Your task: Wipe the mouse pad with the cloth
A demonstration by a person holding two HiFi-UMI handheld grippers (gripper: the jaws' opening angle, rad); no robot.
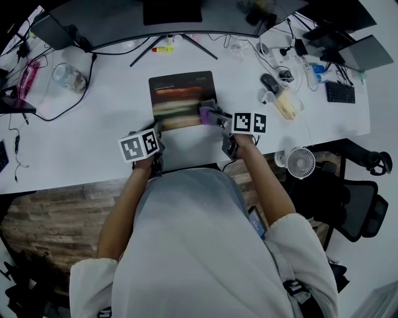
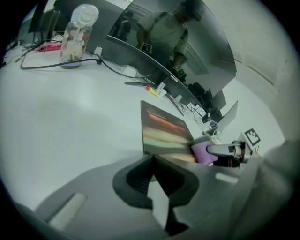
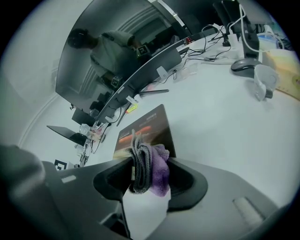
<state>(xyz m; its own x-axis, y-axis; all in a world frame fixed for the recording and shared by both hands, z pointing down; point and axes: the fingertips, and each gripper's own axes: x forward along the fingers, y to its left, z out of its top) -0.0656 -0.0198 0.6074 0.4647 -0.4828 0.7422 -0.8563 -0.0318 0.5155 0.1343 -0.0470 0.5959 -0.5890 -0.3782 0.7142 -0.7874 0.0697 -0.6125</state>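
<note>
The dark mouse pad (image 1: 182,94) with orange and pale bands lies on the white desk (image 1: 93,143), in front of the monitor. My right gripper (image 1: 214,117) is shut on a bunched purple and grey cloth (image 1: 206,114) over the pad's near right corner. In the right gripper view the cloth (image 3: 152,168) fills the jaws of the gripper (image 3: 147,165), with the mouse pad (image 3: 147,127) just beyond. My left gripper (image 1: 157,128) is at the pad's near left corner. Its jaws (image 2: 152,161) look shut at the mouse pad's (image 2: 164,131) near edge. The cloth (image 2: 202,152) shows at the right.
A curved monitor (image 1: 171,11) on a forked stand spans the back. A glass jar (image 1: 68,77) and cables sit at the left. A mouse (image 1: 270,82), a keyboard (image 1: 340,92) and clutter lie at the right. A small fan (image 1: 301,163) stands by the desk's front edge.
</note>
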